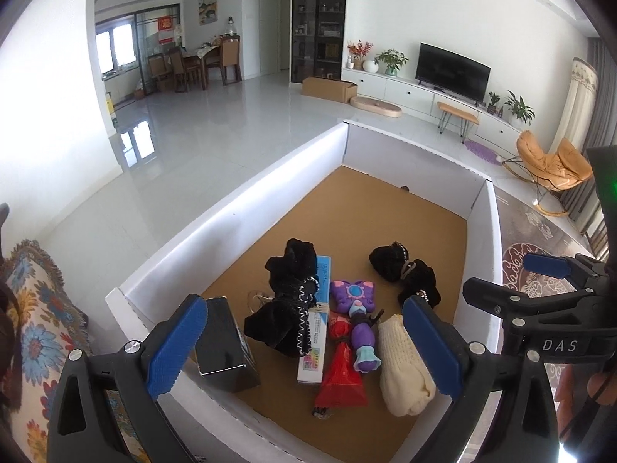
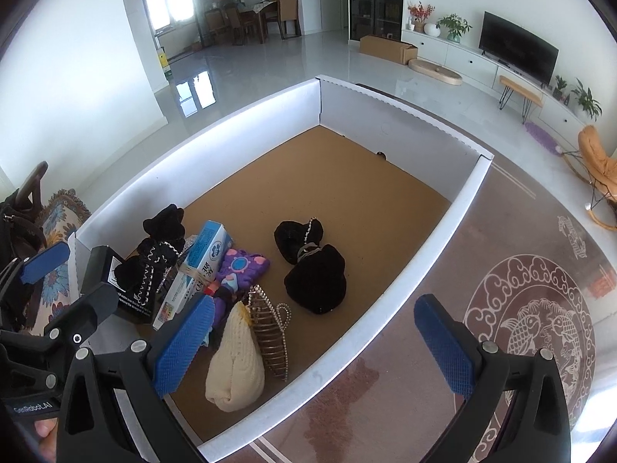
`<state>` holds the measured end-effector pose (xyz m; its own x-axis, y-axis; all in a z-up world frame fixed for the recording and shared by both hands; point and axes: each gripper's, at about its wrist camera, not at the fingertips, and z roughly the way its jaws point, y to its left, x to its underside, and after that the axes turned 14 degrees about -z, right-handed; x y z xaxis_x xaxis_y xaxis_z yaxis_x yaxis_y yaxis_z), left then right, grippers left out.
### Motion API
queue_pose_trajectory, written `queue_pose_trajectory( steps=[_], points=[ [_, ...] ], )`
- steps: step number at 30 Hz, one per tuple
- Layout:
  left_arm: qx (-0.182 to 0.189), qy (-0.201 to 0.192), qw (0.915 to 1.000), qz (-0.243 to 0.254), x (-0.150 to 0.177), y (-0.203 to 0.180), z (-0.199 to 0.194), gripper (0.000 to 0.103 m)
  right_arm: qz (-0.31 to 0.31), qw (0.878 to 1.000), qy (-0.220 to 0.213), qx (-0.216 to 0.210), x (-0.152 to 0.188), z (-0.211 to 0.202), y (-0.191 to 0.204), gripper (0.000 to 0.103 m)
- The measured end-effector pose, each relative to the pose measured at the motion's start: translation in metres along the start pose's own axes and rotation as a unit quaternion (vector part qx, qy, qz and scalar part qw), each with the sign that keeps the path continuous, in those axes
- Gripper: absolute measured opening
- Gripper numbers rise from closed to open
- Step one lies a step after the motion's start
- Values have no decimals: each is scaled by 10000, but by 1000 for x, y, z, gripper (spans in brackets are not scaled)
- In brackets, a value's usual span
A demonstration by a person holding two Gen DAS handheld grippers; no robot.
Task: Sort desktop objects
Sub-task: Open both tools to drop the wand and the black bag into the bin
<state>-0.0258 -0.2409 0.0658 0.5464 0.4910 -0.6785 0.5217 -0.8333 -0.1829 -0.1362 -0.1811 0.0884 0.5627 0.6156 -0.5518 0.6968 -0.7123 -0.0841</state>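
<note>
A white-walled box [image 1: 239, 231] [image 2: 200, 154] with a brown floor holds the objects. Inside lie a black box [image 1: 223, 347] [image 2: 115, 277], a black bow with white trim [image 1: 289, 301] [image 2: 158, 254], a blue-white carton [image 1: 318, 328] [image 2: 196, 266], a purple butterfly toy [image 1: 354, 293] [image 2: 243, 264], a red piece [image 1: 341, 370], a cream knit item [image 1: 401, 366] [image 2: 235, 366], a second black bow [image 1: 401, 274] [image 2: 312, 270] and a metal hair clip [image 2: 270, 335]. My left gripper [image 1: 304, 347] [image 2: 73, 281] hangs open above the near items. My right gripper [image 2: 314, 347] [image 1: 509, 277] is open over the box's right wall, holding nothing.
A flowered cushion [image 1: 38, 320] lies left of the box. A patterned rug [image 2: 532, 328] spreads to the right. The far half of the box floor [image 2: 347, 177] is bare. A person's hand [image 1: 601, 386] shows at the right edge.
</note>
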Motion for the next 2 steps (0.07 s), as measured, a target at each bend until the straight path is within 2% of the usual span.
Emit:
queue_pose_trajectory(
  steps=[2],
  points=[
    [11, 6, 10000, 14, 1, 0, 0, 103, 7, 10000, 14, -13, 1, 1, 1, 103]
  ],
)
